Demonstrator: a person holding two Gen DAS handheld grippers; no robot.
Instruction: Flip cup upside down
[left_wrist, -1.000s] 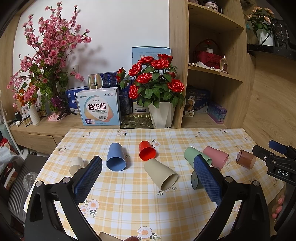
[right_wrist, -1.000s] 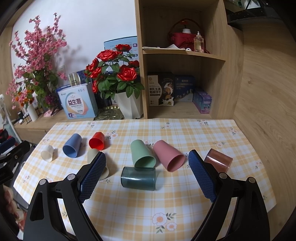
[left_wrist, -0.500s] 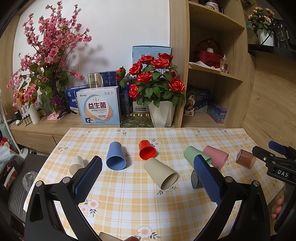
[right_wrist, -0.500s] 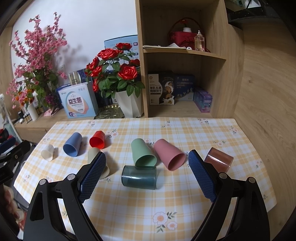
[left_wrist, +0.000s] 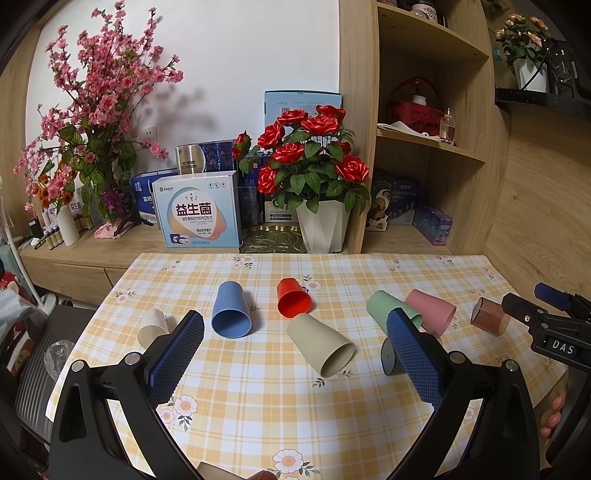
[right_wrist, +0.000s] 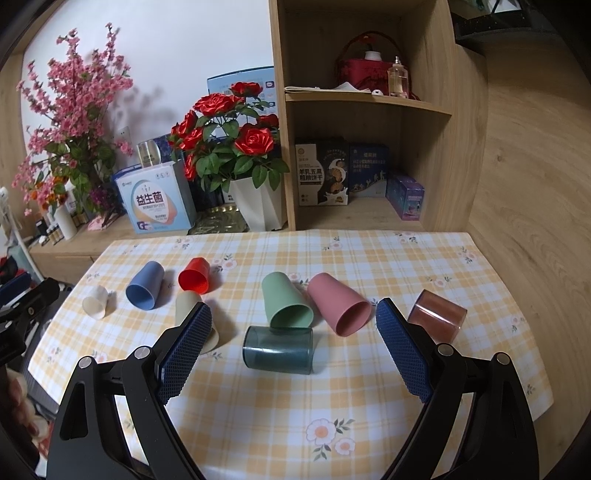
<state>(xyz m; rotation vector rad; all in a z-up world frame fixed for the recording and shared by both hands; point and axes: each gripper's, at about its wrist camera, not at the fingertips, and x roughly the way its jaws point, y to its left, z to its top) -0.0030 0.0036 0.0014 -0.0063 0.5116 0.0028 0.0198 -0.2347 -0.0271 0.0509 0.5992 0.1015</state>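
Little differs vs 1 s ago: both views sit about the same, cups unmoved, both tools as wide as before; the scene has only crept a touch in frame.

Left hand-held gripper (left_wrist: 295, 343): jaws wide apart, nothing between the pads, hovering over the near part of the table (left_wrist: 258, 406). Right hand-held gripper (right_wrist: 293, 341): also spread wide, holding nothing.

All cups lie on their sides on the checked cloth. In left view, from the beige cup (left_wrist: 320, 344) at centre: blue cup (left_wrist: 231, 309) at 10 o'clock, red cup (left_wrist: 293, 302) at 11 and just beside the beige one, small cream cup (left_wrist: 152, 327) far out at 9. Green cup (left_wrist: 388, 308) and pink cup (left_wrist: 430, 312) at 2–3 o'clock, touching or nearly so; brown clear cup (left_wrist: 489, 316) further out at 3.

Right view: dark teal clear cup (right_wrist: 277, 350) lies crosswise between the pads, green cup's mouth right at its 12 o'clock, contact unclear.

Rose pot (left_wrist: 322, 225) stands past the table's far edge at 12.
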